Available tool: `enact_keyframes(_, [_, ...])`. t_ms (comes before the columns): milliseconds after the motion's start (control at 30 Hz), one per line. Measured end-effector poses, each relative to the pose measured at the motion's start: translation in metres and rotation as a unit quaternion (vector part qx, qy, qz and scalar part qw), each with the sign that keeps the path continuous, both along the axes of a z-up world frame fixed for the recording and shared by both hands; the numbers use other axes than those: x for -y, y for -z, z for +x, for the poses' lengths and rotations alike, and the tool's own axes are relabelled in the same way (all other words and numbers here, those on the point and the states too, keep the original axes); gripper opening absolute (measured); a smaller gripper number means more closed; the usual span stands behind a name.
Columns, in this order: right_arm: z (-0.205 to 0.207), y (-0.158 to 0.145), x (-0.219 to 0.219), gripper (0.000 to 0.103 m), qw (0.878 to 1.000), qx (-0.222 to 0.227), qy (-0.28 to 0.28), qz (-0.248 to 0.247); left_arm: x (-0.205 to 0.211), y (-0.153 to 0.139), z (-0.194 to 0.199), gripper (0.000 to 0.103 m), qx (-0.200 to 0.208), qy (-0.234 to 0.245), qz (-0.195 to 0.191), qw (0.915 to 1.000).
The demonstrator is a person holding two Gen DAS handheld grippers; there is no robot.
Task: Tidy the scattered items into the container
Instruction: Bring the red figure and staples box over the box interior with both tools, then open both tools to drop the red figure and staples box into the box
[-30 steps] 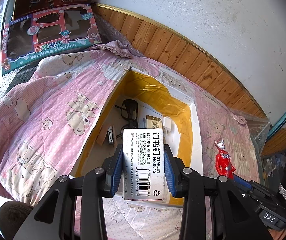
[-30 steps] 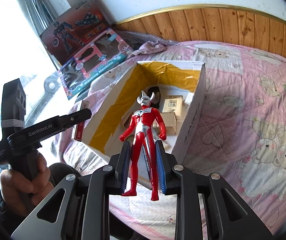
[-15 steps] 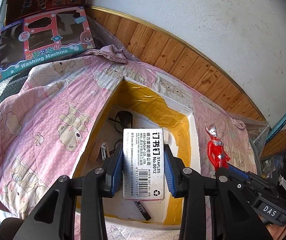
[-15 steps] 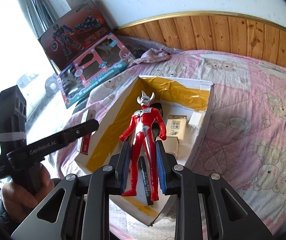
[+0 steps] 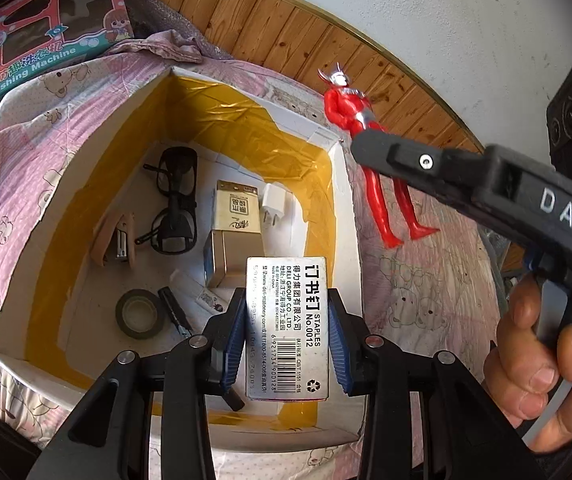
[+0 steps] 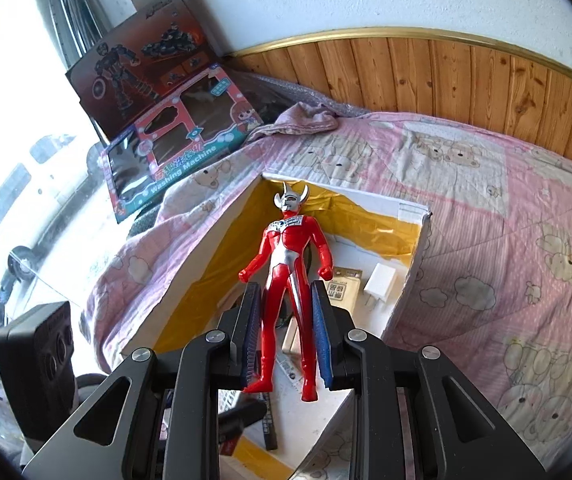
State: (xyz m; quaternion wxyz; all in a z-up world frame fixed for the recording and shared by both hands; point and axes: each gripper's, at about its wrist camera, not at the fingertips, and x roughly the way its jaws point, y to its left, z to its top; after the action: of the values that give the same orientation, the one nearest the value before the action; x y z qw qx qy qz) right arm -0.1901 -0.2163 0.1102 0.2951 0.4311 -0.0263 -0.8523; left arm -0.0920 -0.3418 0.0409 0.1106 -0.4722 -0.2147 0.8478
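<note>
My left gripper is shut on a silver staples box, held over the near right part of the open cardboard box with yellow-taped inner walls. My right gripper is shut on the legs of a red toy figure, hanging above the same cardboard box. In the left wrist view the red figure and the right gripper's arm sit over the box's right rim. Inside lie black glasses, a stapler, a tape roll, a tan carton and a white charger.
The cardboard box rests on a pink bear-print quilt. Two toy packages lean at the far left by the window. A wooden wall panel runs behind. A person's hand grips the right tool's handle.
Both grippers moved forward and over the cardboard box. The right gripper with the red figure swung in from the side to above the box's right rim. Both grips are unchanged.
</note>
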Motion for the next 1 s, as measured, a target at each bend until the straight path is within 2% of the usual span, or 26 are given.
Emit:
enact_keyframes(233, [-0.029, 0.008, 0.014, 0.025, 1.0, 0.002, -0.022, 0.022, -0.013, 0.015, -0.011, 0.039, 0.022, 0.012, 0.001, 0.9997])
enact_keyframes(467, [-0.057, 0.032, 0.036, 0.026, 0.998, 0.012, -0.044, 0.053, -0.015, 0.038, -0.024, 0.039, 0.054, 0.016, -0.006, 0.9984])
enact_keyframes(533, [-0.067, 0.042, 0.044, 0.027, 0.996, 0.014, -0.06, 0.06, -0.018, 0.043, -0.027, 0.042, 0.06, 0.024, -0.021, 0.9977])
enact_keyframes(567, [-0.071, 0.048, 0.048, 0.04, 0.995, 0.012, -0.063, 0.071, -0.019, 0.045, -0.028, 0.05, 0.063, 0.026, -0.025, 0.9974])
enact_keyframes(600, [-0.075, 0.055, 0.05, 0.05, 0.995, 0.013, -0.062, 0.082, -0.019, 0.045, -0.028, 0.055, 0.064, 0.026, -0.026, 0.9973])
enact_keyframes(667, [-0.08, 0.063, 0.049, 0.05, 0.994, 0.026, -0.059, 0.087, -0.017, 0.044, -0.026, 0.058, 0.062, 0.022, -0.024, 0.9975])
enact_keyframes(833, [-0.07, 0.053, 0.032, 0.05, 0.996, 0.036, -0.05, 0.071, -0.01, 0.035, -0.016, 0.058, 0.055, 0.012, -0.021, 0.9982])
enact_keyframes(1000, [-0.032, 0.039, 0.024, 0.05, 0.992, 0.021, -0.078, 0.096, -0.007, 0.015, 0.003, 0.058, 0.041, -0.013, -0.055, 0.9975])
